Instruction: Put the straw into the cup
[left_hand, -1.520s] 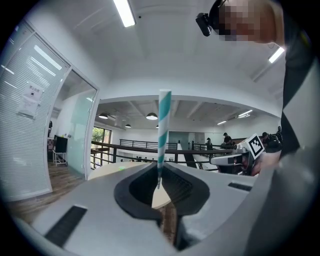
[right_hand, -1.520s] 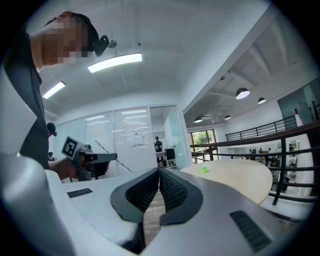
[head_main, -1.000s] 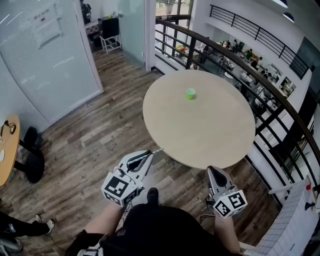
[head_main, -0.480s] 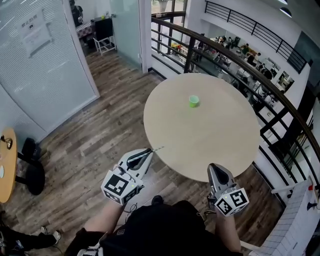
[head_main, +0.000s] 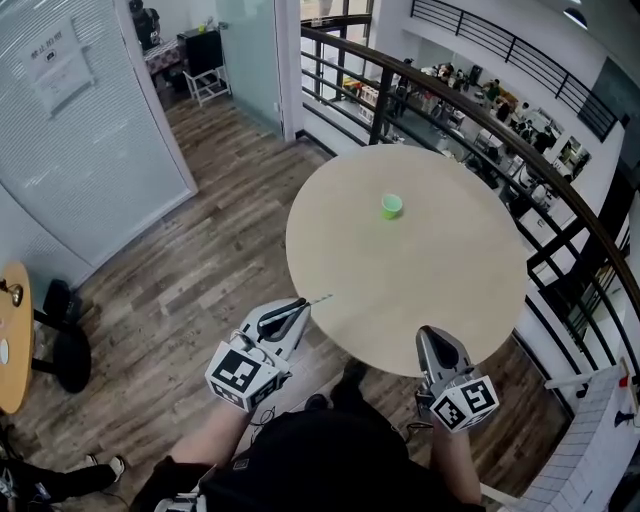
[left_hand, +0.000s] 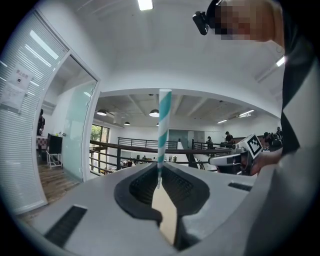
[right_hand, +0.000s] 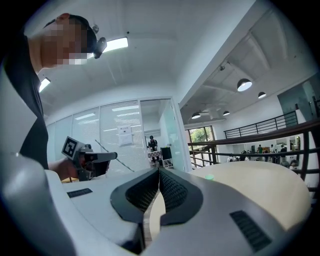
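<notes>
Head view: a round table (head_main: 440, 290), with the left gripper (head_main: 300, 306) and the right gripper (head_main: 432, 336) at its near edge. The right jaws are pressed together with nothing between them. A green cup (head_main: 392, 206) stands on the far side of the table. The left jaws are closed on the striped straw (left_hand: 163, 131).

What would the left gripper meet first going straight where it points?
Probably the table's near edge, just ahead of the left gripper and its straw. If it clears the top (height unclear), the green cup is next.

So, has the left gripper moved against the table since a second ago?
Yes. The left gripper, shut on the straw, has come forward toward the table: the straw's tip was at the table's near edge and now reaches over it.
</notes>
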